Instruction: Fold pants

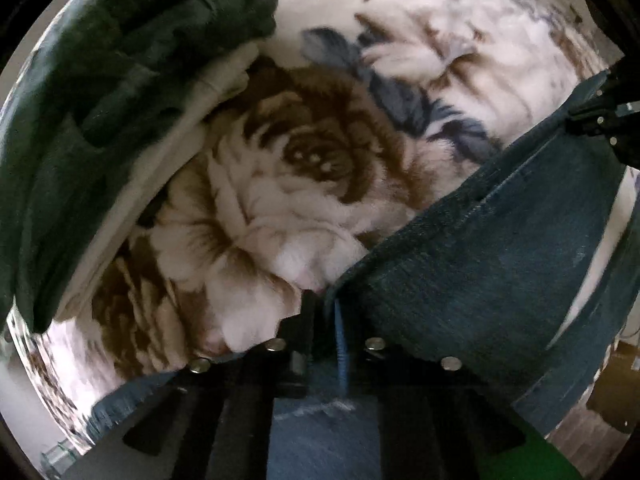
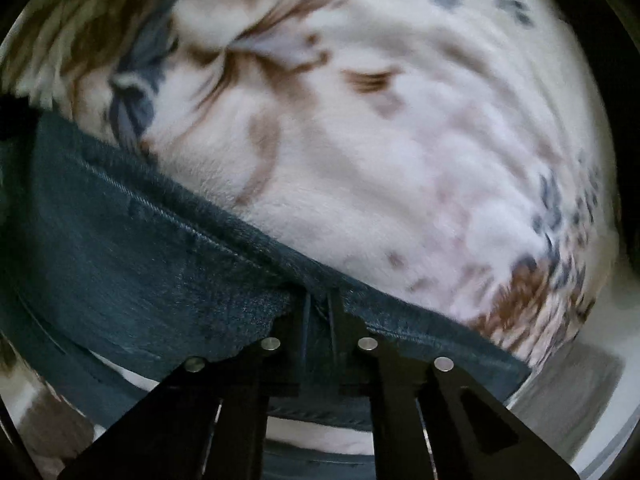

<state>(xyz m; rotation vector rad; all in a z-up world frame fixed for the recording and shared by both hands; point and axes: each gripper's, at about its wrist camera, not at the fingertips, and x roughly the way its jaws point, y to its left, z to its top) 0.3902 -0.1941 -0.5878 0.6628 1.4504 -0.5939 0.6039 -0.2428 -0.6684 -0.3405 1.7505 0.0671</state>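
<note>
In the left wrist view, your left tongs (image 1: 322, 312) at bottom centre are closed tight on an edge of the blue denim pants (image 1: 500, 248), which stretch from there up to the right edge of the frame, where your right tongs (image 1: 592, 114) pinch the far end. A floral blanket (image 1: 280, 168) lies behind, with dark green clothing (image 1: 100, 92) at upper left. In the right wrist view, your right tongs (image 2: 318, 310) clamp the pants (image 2: 140, 248) hem at bottom centre; the denim runs left and right across the lower frame, above the blanket (image 2: 380, 140).
</note>
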